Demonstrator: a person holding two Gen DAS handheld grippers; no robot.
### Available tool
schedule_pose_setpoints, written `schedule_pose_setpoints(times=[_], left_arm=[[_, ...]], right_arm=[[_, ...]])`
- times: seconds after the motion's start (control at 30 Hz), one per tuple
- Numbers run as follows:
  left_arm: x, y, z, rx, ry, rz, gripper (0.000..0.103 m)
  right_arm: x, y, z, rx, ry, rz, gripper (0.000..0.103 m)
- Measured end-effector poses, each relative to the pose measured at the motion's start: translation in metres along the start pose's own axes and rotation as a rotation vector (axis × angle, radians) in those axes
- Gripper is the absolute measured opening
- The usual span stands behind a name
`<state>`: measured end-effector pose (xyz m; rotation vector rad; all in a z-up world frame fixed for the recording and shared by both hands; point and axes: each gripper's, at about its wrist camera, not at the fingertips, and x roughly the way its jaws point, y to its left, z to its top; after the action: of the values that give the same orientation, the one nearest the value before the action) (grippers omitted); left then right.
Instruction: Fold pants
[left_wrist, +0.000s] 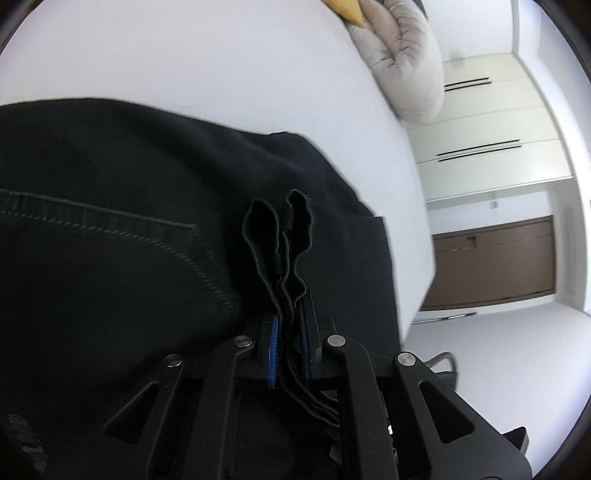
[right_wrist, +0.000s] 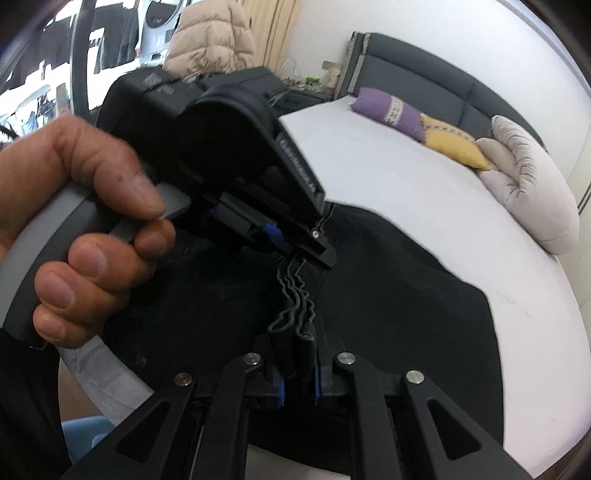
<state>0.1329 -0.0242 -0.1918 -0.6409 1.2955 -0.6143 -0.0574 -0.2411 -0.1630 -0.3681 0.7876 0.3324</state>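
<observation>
The black pants (right_wrist: 399, 295) run off the lower frame edge, their far end hidden. Left gripper (left_wrist: 290, 343) and right gripper (right_wrist: 299, 373) each have fingers clamped on bunched pants fabric.

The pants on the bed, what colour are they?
Black pants, with matching stitching; clearest in the right wrist view against the white bed.

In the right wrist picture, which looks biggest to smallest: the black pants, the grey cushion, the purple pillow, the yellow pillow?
1. black pants
2. grey cushion
3. purple pillow and yellow pillow: look alike, and sit farther away, so unranked.
</observation>
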Motion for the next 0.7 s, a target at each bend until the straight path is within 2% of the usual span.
schedule_pose_setpoints(times=[0.1,0.17,0.2,0.23,0.27,0.3,0.37,0.4,0.43,0.5,0.6,0.67,0.7], left_arm=[[0.016,0.002,-0.004,0.030,0.005,0.021,0.009],[0.014,0.003,-0.003,0.022,0.006,0.021,0.010],[0.010,0.002,-0.003,0.024,0.002,0.034,0.010],[0.005,0.001,-0.003,0.036,-0.008,0.058,0.010],[0.000,-0.003,-0.001,0.046,-0.020,0.083,0.010],[-0.008,-0.005,-0.002,0.054,-0.039,0.122,0.010],[-0.023,-0.008,-0.001,0.057,-0.088,0.186,0.010],[-0.028,-0.011,-0.001,0.066,-0.106,0.199,0.010],[-0.032,-0.020,-0.002,0.100,-0.128,0.213,0.010],[-0.031,-0.040,-0.007,0.178,-0.146,0.226,0.010],[-0.005,-0.071,-0.019,0.307,-0.124,0.227,0.010],[0.022,-0.078,-0.029,0.371,-0.079,0.264,0.010],[0.034,-0.076,-0.033,0.369,-0.052,0.277,0.010]], right_arm=[[0.015,0.000,-0.007,0.025,0.045,0.038,0.017],[0.014,-0.006,-0.009,0.062,0.045,0.054,0.023],[0.013,-0.010,-0.009,0.079,0.049,0.069,0.040],[0.011,-0.017,-0.009,0.110,0.059,0.094,0.064],[0.008,-0.021,-0.010,0.130,0.066,0.117,0.073],[0.003,-0.028,-0.012,0.158,0.068,0.160,0.076],[-0.012,-0.047,-0.019,0.247,0.070,0.292,0.075],[-0.016,-0.057,-0.022,0.288,0.077,0.350,0.066],[-0.021,-0.075,-0.028,0.360,0.087,0.456,0.048],[-0.023,-0.112,-0.036,0.469,0.099,0.549,0.034],[-0.017,-0.175,-0.045,0.610,0.092,0.623,0.024],[-0.004,-0.221,-0.046,0.697,0.071,0.691,0.024],[0.006,-0.244,-0.047,0.745,0.069,0.702,0.024]])
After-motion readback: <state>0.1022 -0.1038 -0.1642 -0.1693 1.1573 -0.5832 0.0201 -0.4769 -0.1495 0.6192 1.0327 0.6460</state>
